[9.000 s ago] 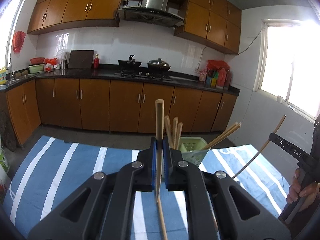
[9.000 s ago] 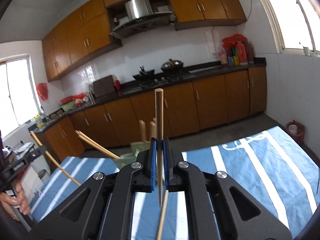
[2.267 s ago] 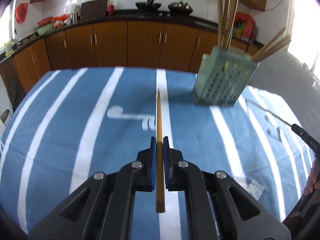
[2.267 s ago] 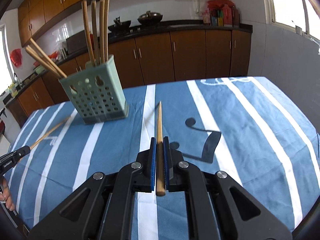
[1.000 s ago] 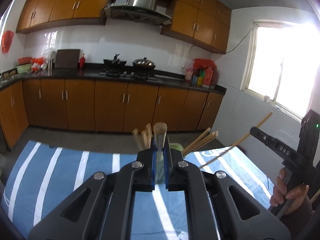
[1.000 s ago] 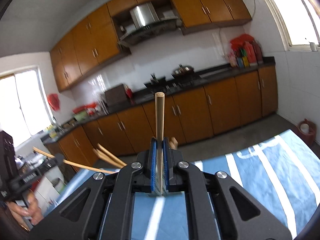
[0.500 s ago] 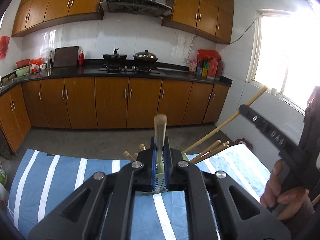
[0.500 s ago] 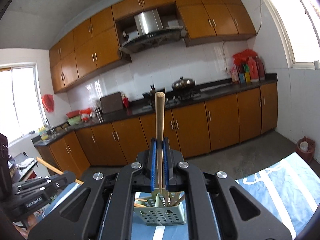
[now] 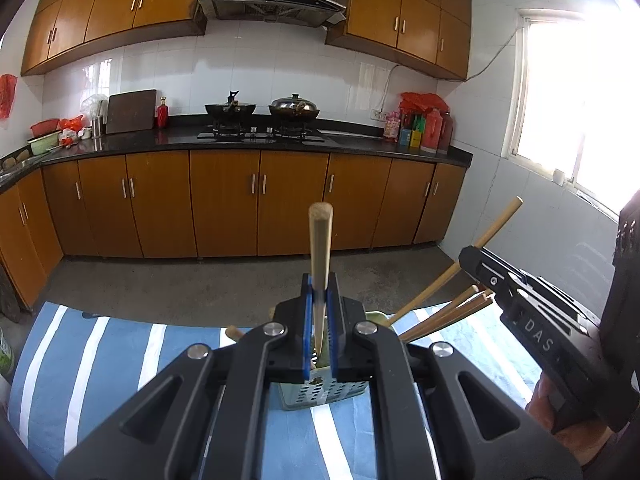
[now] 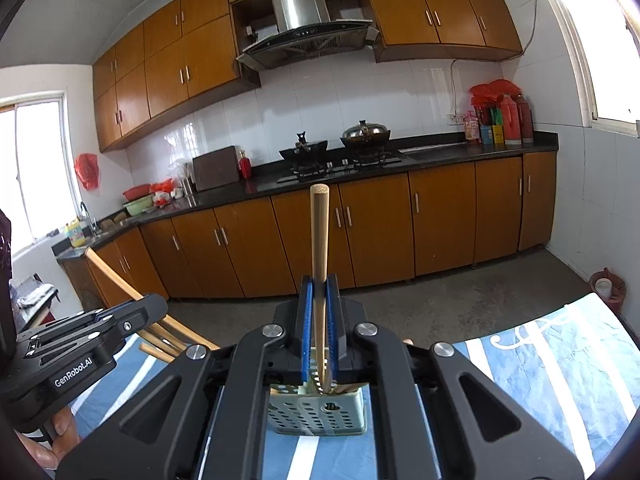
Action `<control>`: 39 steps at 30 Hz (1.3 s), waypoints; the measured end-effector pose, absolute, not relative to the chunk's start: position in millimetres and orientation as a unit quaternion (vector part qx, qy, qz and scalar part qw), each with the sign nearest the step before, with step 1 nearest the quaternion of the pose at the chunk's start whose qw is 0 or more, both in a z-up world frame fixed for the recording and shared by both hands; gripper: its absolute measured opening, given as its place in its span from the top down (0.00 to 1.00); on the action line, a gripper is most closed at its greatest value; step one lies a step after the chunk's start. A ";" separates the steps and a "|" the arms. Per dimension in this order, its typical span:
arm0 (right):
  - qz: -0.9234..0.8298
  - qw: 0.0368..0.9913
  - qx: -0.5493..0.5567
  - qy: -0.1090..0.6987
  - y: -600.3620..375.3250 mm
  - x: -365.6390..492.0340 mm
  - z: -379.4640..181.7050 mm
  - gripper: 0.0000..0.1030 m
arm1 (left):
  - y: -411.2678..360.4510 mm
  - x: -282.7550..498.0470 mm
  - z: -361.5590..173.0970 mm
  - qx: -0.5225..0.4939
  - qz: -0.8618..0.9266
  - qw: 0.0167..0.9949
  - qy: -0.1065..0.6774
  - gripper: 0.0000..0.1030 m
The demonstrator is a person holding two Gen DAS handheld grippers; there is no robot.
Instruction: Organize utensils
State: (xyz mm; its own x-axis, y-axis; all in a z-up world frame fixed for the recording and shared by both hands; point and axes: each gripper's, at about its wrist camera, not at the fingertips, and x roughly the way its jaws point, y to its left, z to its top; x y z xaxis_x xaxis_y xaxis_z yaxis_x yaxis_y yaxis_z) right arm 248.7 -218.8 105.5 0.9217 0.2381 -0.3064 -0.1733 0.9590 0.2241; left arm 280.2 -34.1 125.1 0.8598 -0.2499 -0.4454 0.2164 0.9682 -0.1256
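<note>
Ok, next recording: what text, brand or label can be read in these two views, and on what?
"GenRobot.AI": white print on the black left gripper, seen from the right wrist.
"DAS": raised letters on the black right gripper, seen from the left wrist; anything further is cut off.
Labels on the red and yellow bottles on the dark counter: too small to read.

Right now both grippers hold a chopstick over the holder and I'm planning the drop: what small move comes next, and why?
Probably ease both down. The left gripper and right gripper each clamp a chopstick upright, tips at the green holder, where others already stand.
</note>
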 end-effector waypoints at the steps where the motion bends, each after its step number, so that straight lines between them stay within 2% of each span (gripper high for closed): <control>1: 0.105 0.975 0.097 0.169 -218.1 248.8 105.0 0.92 | -34.1 280.7 124.1 -0.040 -0.118 0.964 0.236 0.91; 3: 0.105 0.975 0.098 0.170 -219.4 248.0 104.4 0.88 | -31.3 279.4 124.3 -0.048 -0.119 0.964 0.233 0.87; 5: 0.098 0.976 0.101 0.167 -224.0 244.6 106.0 0.77 | -28.1 275.9 126.8 -0.052 -0.115 0.966 0.227 0.77; 6: 0.096 0.976 0.104 0.164 -226.6 243.9 106.6 0.71 | -24.9 272.9 128.7 -0.057 -0.114 0.967 0.223 0.75; 12: 0.084 0.978 0.120 0.147 -243.2 228.3 115.6 0.69 | -4.2 249.4 139.7 -0.081 -0.109 0.970 0.200 0.61; 18: 0.076 0.981 0.119 0.134 -255.0 202.1 120.0 0.61 | 19.0 215.5 141.2 -0.088 -0.096 0.974 0.188 0.45; 21: 0.074 0.982 0.113 0.129 -255.2 187.3 119.6 0.51 | 30.1 195.2 137.3 -0.085 -0.086 0.976 0.183 0.32; 23: 0.075 0.984 0.106 0.124 -253.7 174.9 118.3 0.45 | 35.3 181.7 134.4 -0.080 -0.082 0.977 0.179 0.19; 26: 0.076 0.986 0.091 0.115 -248.7 157.7 115.2 0.30 | 40.3 158.2 127.4 -0.070 -0.074 0.980 0.173 0.07; 28: 0.079 0.987 0.082 0.110 -244.8 147.3 112.7 0.15 | 41.2 144.7 121.9 -0.067 -0.072 0.980 0.170 0.04; 31: 0.075 0.990 0.068 0.097 -237.3 127.8 104.6 0.02 | 41.3 126.0 108.1 -0.060 -0.065 0.981 0.171 0.04; 39: 0.052 0.991 0.040 0.113 -221.0 92.1 68.6 0.02 | 32.0 76.3 67.0 -0.030 -0.031 0.987 0.153 0.04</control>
